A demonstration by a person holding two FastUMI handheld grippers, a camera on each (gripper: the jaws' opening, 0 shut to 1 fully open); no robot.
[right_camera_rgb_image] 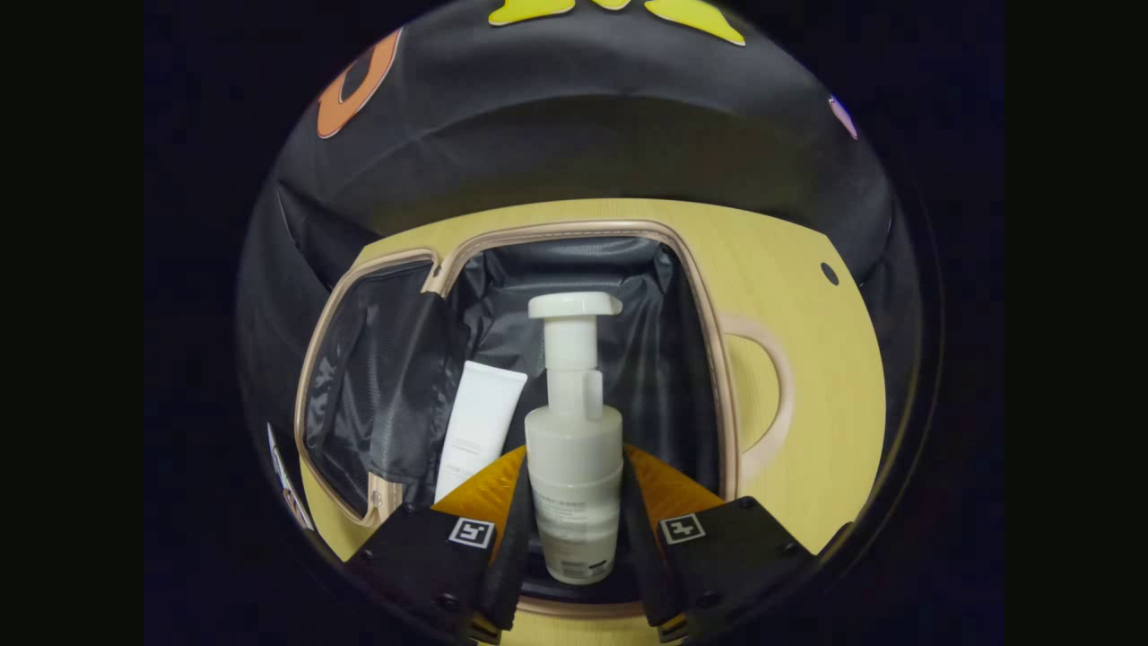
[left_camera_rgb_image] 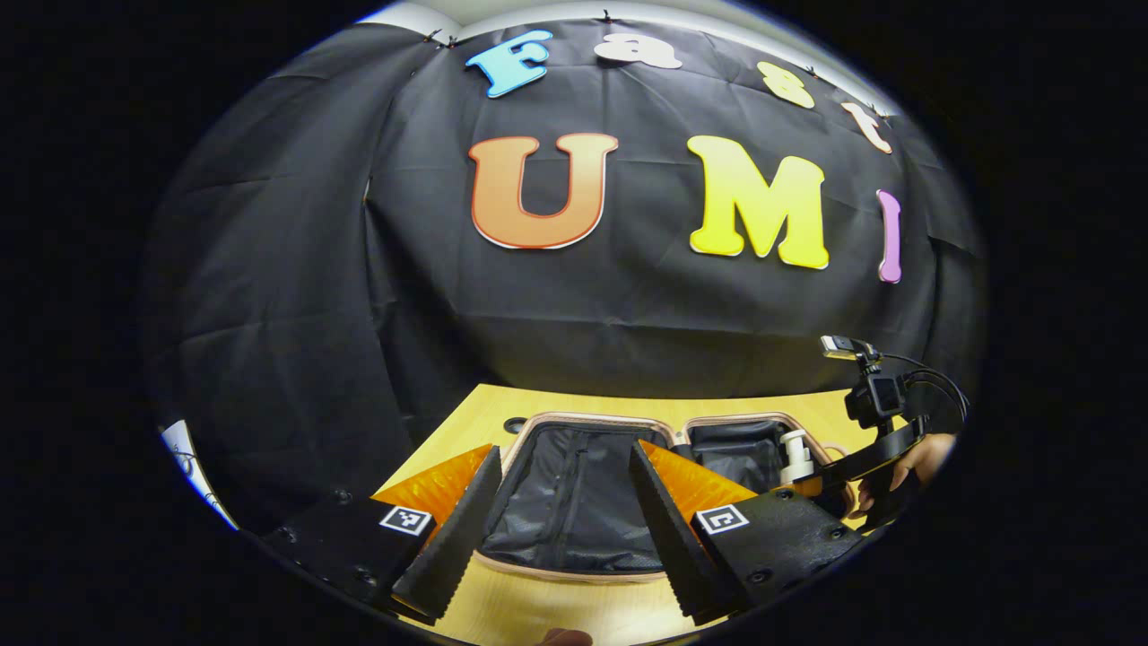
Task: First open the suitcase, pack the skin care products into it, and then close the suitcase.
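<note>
Pump bottle (right_camera_rgb_image: 574,467) clamped in right gripper (right_camera_rgb_image: 574,529) over open suitcase (right_camera_rgb_image: 708,341) (tube (right_camera_rgb_image: 480,426) already inside); left gripper (left_camera_rgb_image: 560,525) spread; closing remains.

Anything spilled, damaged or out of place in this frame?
Nothing stands out. The suitcase lies open on the table; a white tube rests inside; the right gripper holds the pump bottle upright.

Recording booth, black cloth wall (left_camera_rgb_image: 430,296) draped behind a light wooden table (left_camera_rgb_image: 466,422)
</note>
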